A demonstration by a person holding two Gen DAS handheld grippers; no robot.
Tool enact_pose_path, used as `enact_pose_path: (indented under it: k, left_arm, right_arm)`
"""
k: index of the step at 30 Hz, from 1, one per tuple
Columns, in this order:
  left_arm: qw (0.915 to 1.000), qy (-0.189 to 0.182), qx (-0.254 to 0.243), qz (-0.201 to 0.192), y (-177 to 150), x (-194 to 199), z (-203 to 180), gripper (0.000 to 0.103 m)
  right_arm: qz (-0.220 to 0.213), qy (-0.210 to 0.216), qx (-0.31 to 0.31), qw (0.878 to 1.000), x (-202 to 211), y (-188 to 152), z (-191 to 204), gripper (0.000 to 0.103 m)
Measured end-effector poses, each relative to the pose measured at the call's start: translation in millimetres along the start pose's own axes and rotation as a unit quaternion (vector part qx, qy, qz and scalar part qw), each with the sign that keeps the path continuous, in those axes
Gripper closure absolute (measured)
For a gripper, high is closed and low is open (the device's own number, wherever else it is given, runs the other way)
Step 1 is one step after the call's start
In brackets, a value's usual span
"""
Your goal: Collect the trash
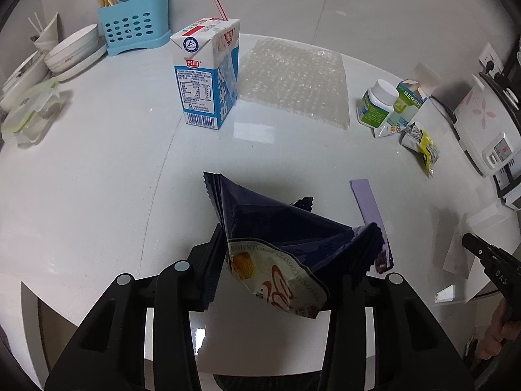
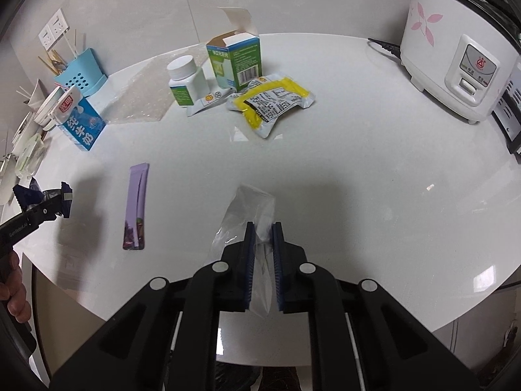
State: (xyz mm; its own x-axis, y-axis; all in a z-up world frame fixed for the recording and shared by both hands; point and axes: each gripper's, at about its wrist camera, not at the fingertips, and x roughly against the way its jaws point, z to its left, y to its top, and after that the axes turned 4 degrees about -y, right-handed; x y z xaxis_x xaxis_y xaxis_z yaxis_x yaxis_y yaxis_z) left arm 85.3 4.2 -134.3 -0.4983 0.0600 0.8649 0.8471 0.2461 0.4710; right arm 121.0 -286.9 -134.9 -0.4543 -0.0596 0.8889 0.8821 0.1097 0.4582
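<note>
My left gripper (image 1: pixel 286 257) is shut on a dark blue snack bag (image 1: pixel 276 224), held crumpled above the white table (image 1: pixel 97 179). From the right wrist view it shows at the far left (image 2: pixel 55 202). My right gripper (image 2: pixel 262 238) is shut on a clear plastic wrapper (image 2: pixel 247 208), lifted just off the table. A purple sachet (image 2: pixel 136 202) lies flat between the two grippers. Farther back are a milk carton with a straw (image 1: pixel 205 78), a sheet of bubble wrap (image 1: pixel 293 81), a pill bottle (image 2: pixel 187 81), an open green box (image 2: pixel 234 58) and a yellow packet (image 2: pixel 270 101).
A white rice cooker (image 2: pixel 456 52) stands at the back right with its cord on the table. A blue utensil holder (image 1: pixel 136 29), stacked bowls (image 1: pixel 75 52) and a lidded plastic container (image 1: pixel 29 114) line the back left. The table's front edge runs under both grippers.
</note>
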Motion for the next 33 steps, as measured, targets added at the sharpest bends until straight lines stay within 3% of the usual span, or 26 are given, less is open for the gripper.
enact_pose_path:
  k: [18, 33]
  left_arm:
    - [0.9990, -0.019, -0.041, -0.002, -66, 49, 7, 0.063]
    - [0.9974, -0.046, -0.055, 0.004, -138, 82, 22, 0.063]
  right_arm:
    - [-0.024, 0.019, 0.013, 0.999, 50, -49, 50, 0.093]
    - [-0.037, 0.038, 0.012, 0.999, 99, -121, 86, 0.093]
